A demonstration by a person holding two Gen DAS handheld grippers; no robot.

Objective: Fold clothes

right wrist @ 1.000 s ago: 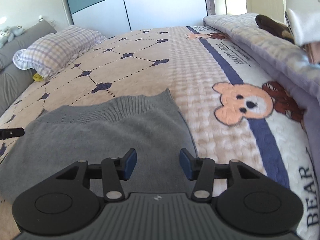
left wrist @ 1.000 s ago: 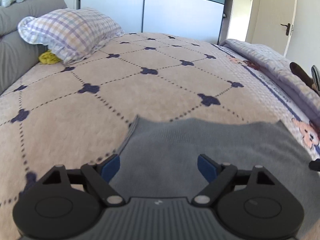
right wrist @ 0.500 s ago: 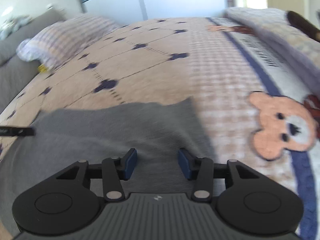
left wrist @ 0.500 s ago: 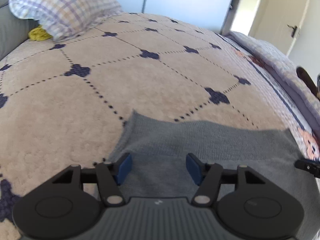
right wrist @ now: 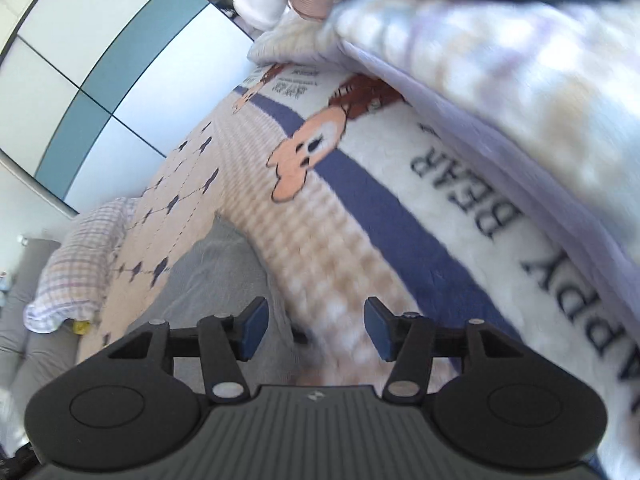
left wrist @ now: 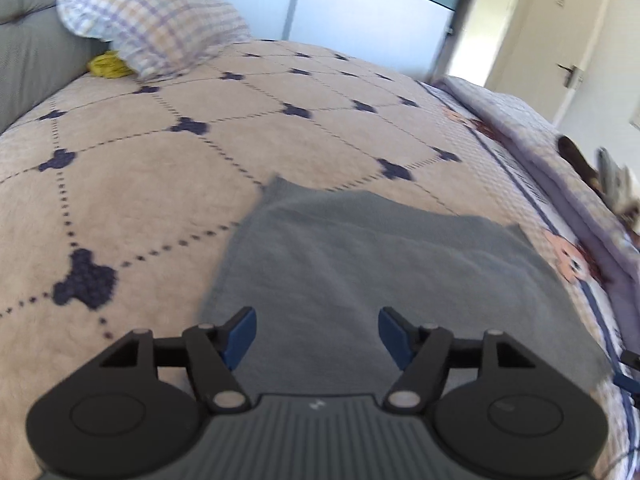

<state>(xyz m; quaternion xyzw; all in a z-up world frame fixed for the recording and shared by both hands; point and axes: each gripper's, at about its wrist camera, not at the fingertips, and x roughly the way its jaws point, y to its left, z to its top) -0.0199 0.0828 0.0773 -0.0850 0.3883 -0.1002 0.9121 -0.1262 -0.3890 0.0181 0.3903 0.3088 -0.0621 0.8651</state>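
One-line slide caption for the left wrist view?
Left gripper, jaws open and empty, hovers over a folded grey knit garment on the patterned bedspread, checked pillow beyond.

checked pillow [left wrist: 160,36] | yellow item [left wrist: 108,65] beside | patterned bedspread [left wrist: 160,184]

Bed: beige quilt [left wrist: 168,184] with navy diamond pattern.
Pillow [left wrist: 160,36]: checked, at 11 o'clock.
Wardrobe [left wrist: 360,0]: blue-white panels, 12 o'clock.
Door [left wrist: 576,40]: cream, 2 o'clock.
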